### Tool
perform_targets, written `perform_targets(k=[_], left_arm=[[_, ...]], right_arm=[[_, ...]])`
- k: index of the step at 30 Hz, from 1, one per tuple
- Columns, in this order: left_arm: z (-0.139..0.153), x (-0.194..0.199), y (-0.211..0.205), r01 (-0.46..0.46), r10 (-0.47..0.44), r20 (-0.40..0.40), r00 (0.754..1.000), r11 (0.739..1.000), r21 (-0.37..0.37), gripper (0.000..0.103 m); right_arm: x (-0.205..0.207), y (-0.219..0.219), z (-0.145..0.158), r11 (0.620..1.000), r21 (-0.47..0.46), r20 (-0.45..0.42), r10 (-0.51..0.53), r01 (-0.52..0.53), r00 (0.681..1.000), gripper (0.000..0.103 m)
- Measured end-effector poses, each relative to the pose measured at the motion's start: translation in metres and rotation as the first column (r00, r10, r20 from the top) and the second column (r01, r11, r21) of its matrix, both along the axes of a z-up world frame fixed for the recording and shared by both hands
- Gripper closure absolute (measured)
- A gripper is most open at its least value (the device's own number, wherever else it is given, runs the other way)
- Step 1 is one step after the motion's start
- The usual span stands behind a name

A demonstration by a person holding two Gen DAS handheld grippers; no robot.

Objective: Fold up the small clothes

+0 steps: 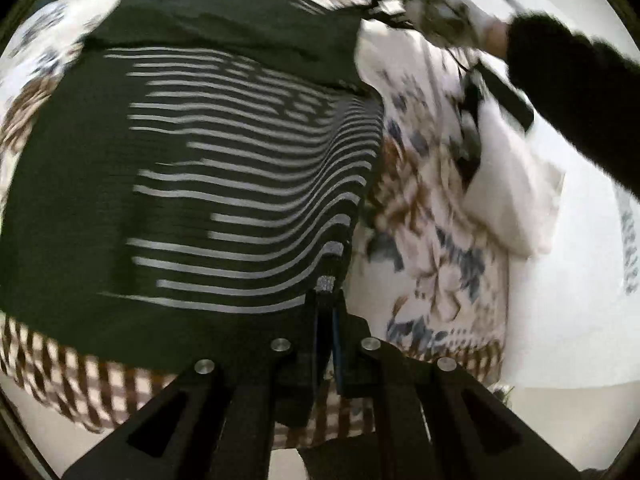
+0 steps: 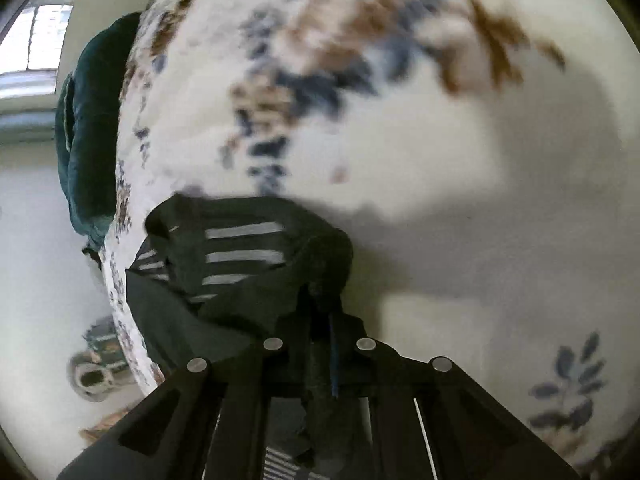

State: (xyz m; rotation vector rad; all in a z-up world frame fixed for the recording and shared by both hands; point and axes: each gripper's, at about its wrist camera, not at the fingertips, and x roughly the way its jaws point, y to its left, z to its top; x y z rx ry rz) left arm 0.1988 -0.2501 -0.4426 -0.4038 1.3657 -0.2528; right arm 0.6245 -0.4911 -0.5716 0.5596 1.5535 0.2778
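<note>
On the floral bedspread (image 2: 460,168) the striped dark garment (image 1: 192,184) stretched toward 12 o'clock between the left claw (image 1: 326,300) and right claw (image 2: 324,304), each pinched closed on an edge

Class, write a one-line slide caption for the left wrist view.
Left gripper pinches the striped dark garment's edge over a floral bedspread, right gripper lifting its far corner.

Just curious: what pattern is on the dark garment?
Pale horizontal stripes on the dark fabric garment, clearest in the left wrist view.
</note>
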Motion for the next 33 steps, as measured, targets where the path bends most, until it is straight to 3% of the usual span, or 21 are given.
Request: perform_targets(k=[4,7,12,15,20,23,26,27,28,29,30,31,32,33], left_arm=[[0.017,-0.008,0.064,-0.127,0.128,0.020,0.992,0.990,-0.056,0.100],[0.018,-0.017,0.115,-0.227,0.230,0.012,0.973,0.968,-0.107,0.100],[0.004,-0.042,0.210,-0.412,0.413,-0.032,0.910,0.895,-0.172,0.100],[-0.012,-0.054,0.259,-0.480,0.479,-0.053,0.876,0.859,-0.180,0.100],[-0.050,-0.062,0.314,-0.546,0.536,-0.102,0.838,0.815,-0.195,0.100],[-0.076,-0.061,0.334,-0.553,0.536,-0.135,0.833,0.805,-0.214,0.099],[-0.096,-0.059,0.350,-0.555,0.528,-0.170,0.832,0.801,-0.226,0.089],[-0.099,-0.058,0.355,-0.549,0.520,-0.182,0.835,0.807,-0.216,0.074],[-0.097,-0.059,0.359,-0.547,0.517,-0.181,0.837,0.805,-0.231,0.060],[-0.095,-0.061,0.364,-0.544,0.516,-0.171,0.839,0.799,-0.257,0.053],[-0.093,-0.062,0.368,-0.541,0.516,-0.163,0.841,0.799,-0.262,0.043],[-0.090,-0.062,0.372,-0.535,0.512,-0.154,0.845,0.805,-0.257,0.041],[-0.089,-0.060,0.374,-0.521,0.498,-0.153,0.854,0.812,-0.263,0.041],[-0.089,-0.057,0.376,-0.509,0.484,-0.155,0.861,0.819,-0.264,0.041]], right_arm=[[0.003,0.052,0.062,0.989,-0.087,0.042,0.121,-0.117,0.992,0.098],[0.006,0.111,0.103,0.970,-0.145,0.068,0.204,-0.193,0.977,0.098],[0.019,0.236,0.141,0.933,-0.226,0.096,0.307,-0.280,0.947,0.098],[0.030,0.320,0.135,0.918,-0.248,0.100,0.341,-0.309,0.935,0.098],[0.035,0.434,0.093,0.868,-0.344,0.070,0.404,-0.358,0.912,0.098],[0.033,0.475,0.066,0.841,-0.401,0.049,0.416,-0.363,0.908,0.098],[0.034,0.491,0.044,0.832,-0.436,0.030,0.395,-0.344,0.918,0.098],[0.034,0.493,0.037,0.833,-0.438,0.023,0.386,-0.338,0.922,0.097],[0.034,0.491,0.034,0.850,-0.411,0.015,0.369,-0.331,0.929,0.094],[0.033,0.488,0.032,0.873,-0.366,0.006,0.349,-0.323,0.937,0.091],[0.030,0.485,0.033,0.891,-0.314,0.000,0.344,-0.326,0.939,0.076],[0.025,0.482,0.034,0.900,-0.283,0.000,0.344,-0.330,0.939,0.065],[0.019,0.478,0.039,0.907,-0.270,0.008,0.338,-0.324,0.941,0.046],[0.008,0.471,0.048,0.915,-0.250,0.023,0.332,-0.317,0.943,0.043]])
